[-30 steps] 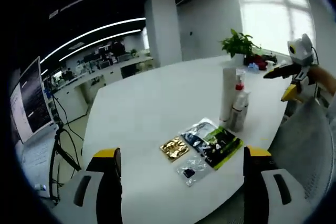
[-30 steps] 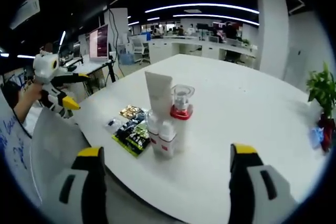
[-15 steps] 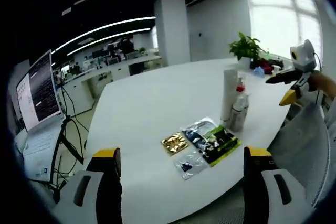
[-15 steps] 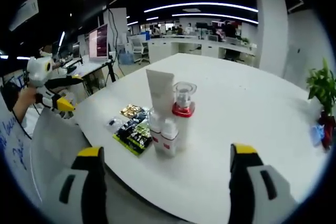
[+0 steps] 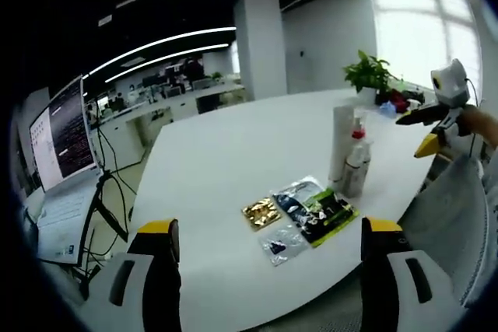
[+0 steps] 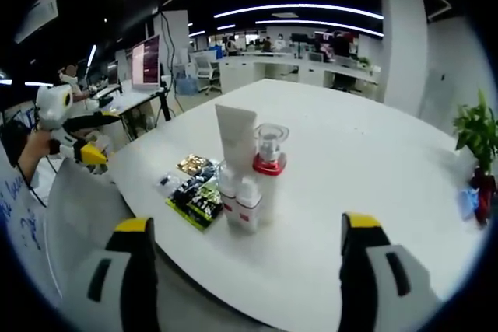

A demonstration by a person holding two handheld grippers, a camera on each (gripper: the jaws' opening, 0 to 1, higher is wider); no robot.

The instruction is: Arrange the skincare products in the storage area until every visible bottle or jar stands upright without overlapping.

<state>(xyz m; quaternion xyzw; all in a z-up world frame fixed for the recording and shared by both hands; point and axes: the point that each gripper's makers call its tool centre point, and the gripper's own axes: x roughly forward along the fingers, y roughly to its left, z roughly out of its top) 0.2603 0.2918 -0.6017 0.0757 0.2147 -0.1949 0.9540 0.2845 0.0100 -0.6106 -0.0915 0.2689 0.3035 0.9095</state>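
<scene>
Both our left gripper (image 5: 268,270) and right gripper (image 6: 243,270) hang with fingers apart, holding nothing. The tall white squeeze tube (image 6: 236,141), red-collared clear-capped pump bottle (image 6: 269,162) and small white bottles (image 6: 241,201) stand clustered ahead, between the right fingers; flat foil sachets (image 6: 194,188) lie beside them. We should approach slowly, gripping one bottle low.

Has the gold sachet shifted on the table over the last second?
No. The gold sachet sits at the same offset from the green-black packet and white tube; only the camera moved.

left tongs (image 5: 266,262): jaws apart, empty | right tongs (image 6: 245,266): jaws apart, empty
</scene>
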